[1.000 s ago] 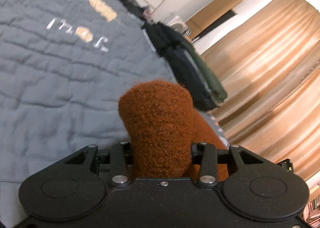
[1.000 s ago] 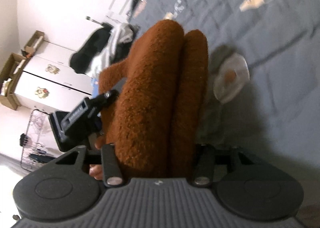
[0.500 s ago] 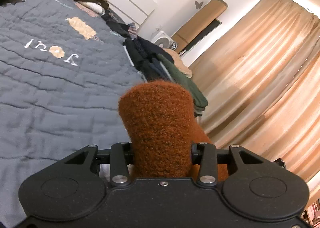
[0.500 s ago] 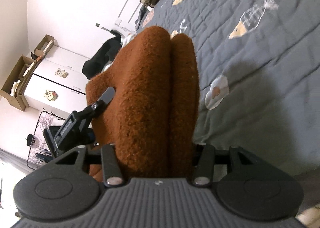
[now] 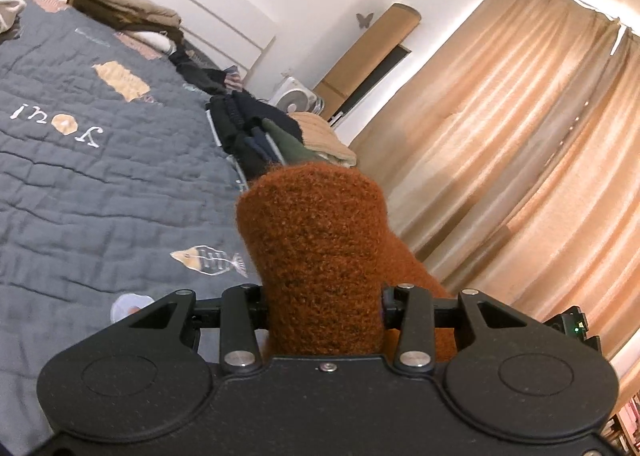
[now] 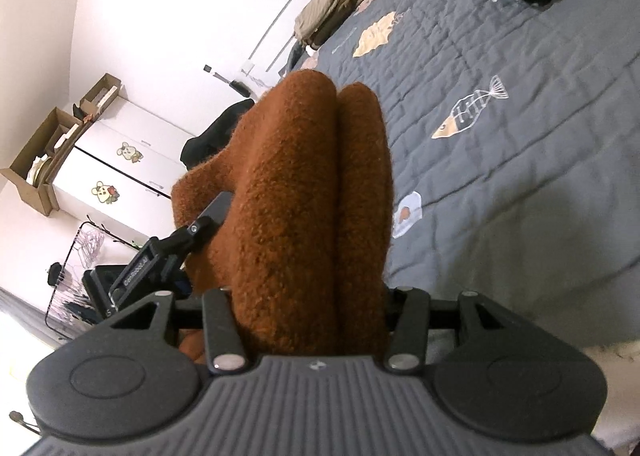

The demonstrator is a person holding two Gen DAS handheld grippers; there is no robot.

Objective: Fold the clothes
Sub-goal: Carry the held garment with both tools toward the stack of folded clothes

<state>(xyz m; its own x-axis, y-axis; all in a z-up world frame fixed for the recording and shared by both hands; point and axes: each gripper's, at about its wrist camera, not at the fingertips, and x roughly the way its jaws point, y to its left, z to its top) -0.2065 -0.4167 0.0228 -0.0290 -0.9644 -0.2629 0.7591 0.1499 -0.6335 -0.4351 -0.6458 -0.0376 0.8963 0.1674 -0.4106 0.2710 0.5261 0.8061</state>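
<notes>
Holding the rust-brown knit garment (image 5: 316, 256) in both tongs, I have it bunched thick between each pair of jaws: the left tongs (image 5: 324, 308) are clamped on one wad, the right tongs (image 6: 308, 296) on a doubled roll of it (image 6: 312, 192), above the grey quilted bed (image 5: 80, 184). I judge this the carrying step, with the fold itself not yet laid. Next I need a bare stretch of quilt, short of the folded pile (image 5: 256, 136), to spread it flat
</notes>
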